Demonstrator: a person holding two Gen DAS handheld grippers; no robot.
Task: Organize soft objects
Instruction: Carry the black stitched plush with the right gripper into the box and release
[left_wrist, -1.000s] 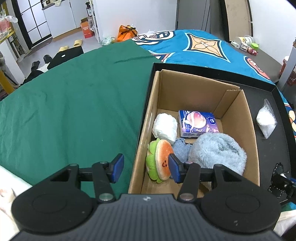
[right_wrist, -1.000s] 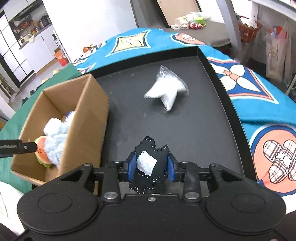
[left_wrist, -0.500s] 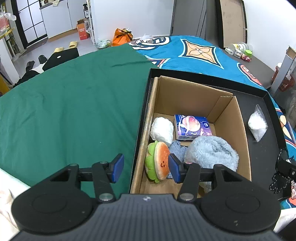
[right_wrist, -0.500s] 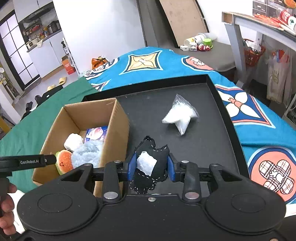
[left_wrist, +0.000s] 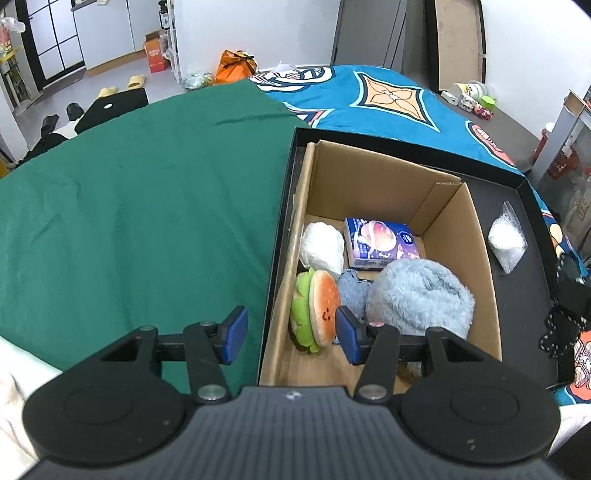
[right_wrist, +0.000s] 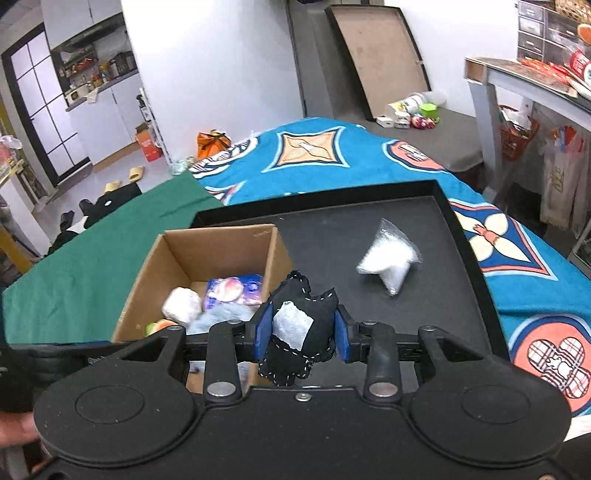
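While our right gripper (right_wrist: 302, 332) squeezes a black stitched cloth toy (right_wrist: 301, 334) and our left gripper (left_wrist: 287, 338) gapes wide, four soft things fill the brown cardboard box (left_wrist: 373, 177); a clear bag of white fluff (right_wrist: 388, 258) waits beside it.

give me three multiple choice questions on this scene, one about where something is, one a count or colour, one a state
1. Where does the clear bag of white filling lie?
A. inside the cardboard box
B. on the black tray beside the box
C. on the green cloth

2. What colour is the fluffy item in the cardboard box?
A. pale blue
B. red
C. yellow

3. What is the state of the right gripper?
A. open and empty
B. shut on the burger plush
C. shut on the black stitched pouch

Answers:
1. B, the bag rests on the bare black tray, outside the box walls.
2. A, its fur reads pale blue next to the burger plush.
3. C, the blue pads press both sides of the black stitched pouch, while the left gripper is open with nothing between its pads.
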